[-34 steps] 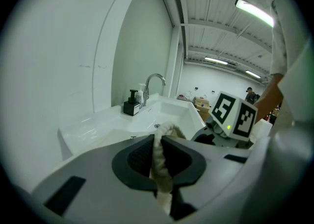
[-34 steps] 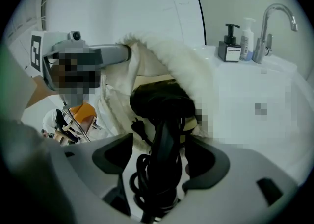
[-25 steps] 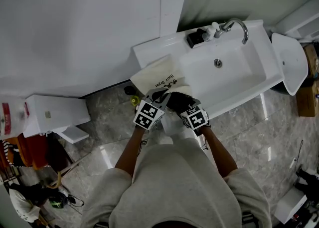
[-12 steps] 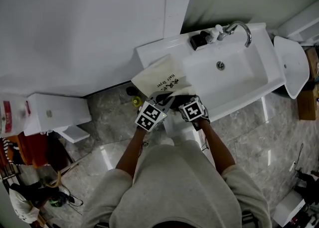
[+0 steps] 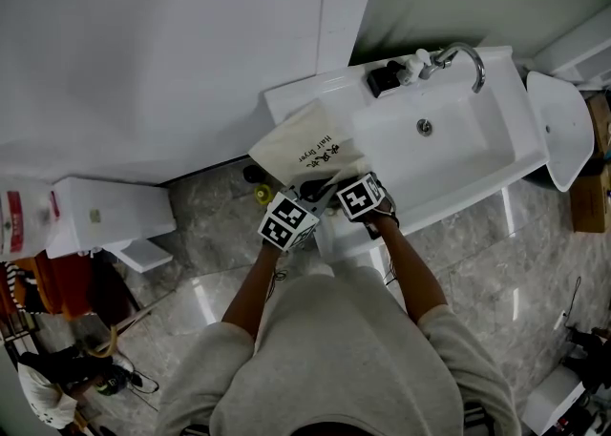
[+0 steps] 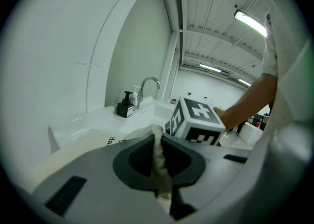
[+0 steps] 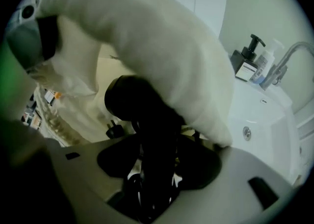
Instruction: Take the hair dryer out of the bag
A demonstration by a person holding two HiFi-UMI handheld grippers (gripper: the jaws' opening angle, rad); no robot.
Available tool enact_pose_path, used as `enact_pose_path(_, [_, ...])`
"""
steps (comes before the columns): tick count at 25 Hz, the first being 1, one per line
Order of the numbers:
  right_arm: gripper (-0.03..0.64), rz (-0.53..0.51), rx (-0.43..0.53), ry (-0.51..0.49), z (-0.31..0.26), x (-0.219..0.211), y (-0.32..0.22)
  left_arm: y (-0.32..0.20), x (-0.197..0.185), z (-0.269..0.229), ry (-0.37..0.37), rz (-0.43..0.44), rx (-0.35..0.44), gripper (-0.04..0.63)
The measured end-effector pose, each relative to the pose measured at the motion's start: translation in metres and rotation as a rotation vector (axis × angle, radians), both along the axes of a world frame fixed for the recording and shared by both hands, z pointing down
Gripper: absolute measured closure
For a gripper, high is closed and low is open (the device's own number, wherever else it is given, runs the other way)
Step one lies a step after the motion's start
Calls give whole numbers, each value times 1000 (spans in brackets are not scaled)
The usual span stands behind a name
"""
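A cream cloth bag (image 5: 304,143) printed "Hair Dryer" lies on the white counter left of the basin, its mouth toward me. My left gripper (image 5: 307,200) is shut on the bag's rim; in the left gripper view a fold of cloth (image 6: 158,144) is pinched between its pads. My right gripper (image 5: 336,188) points steeply down into the bag's mouth. In the right gripper view the black hair dryer (image 7: 147,115) stands between the jaws under the lifted cloth (image 7: 162,51). Those jaws are closing round its handle. Most of the dryer is hidden inside the bag.
The white sink basin (image 5: 449,138) lies to the right, with a chrome faucet (image 5: 463,52) and a black soap dispenser (image 5: 382,78) at its back. A white toilet lid (image 5: 563,124) stands further right. A white box (image 5: 105,219) sits on the floor at left.
My right gripper has moved left and down to the bag's mouth, beside the left gripper, and its cube now covers the black dryer. The left gripper has kept still on the rim.
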State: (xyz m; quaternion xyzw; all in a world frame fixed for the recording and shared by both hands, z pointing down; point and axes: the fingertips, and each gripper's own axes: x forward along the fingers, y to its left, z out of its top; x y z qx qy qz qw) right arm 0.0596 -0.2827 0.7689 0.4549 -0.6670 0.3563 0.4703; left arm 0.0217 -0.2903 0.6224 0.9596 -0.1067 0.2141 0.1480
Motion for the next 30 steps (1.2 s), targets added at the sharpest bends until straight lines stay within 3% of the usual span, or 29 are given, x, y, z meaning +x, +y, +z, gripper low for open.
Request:
enact_pose_path(2, [388, -16, 8, 57, 2, 1, -1, -3, -2, -1, 9, -14, -7, 572])
enact_pose_path(5, [408, -34, 24, 60, 2, 2, 1, -3, -2, -2, 18, -28, -14, 572])
enact_pose_path(14, [440, -76, 84, -4, -3, 1, 8, -7, -7, 5, 0, -85, -17, 572])
enact_pose_path(30, [442, -101, 198, -169, -51, -2, 55, -17, -8, 7, -23, -156, -2, 572])
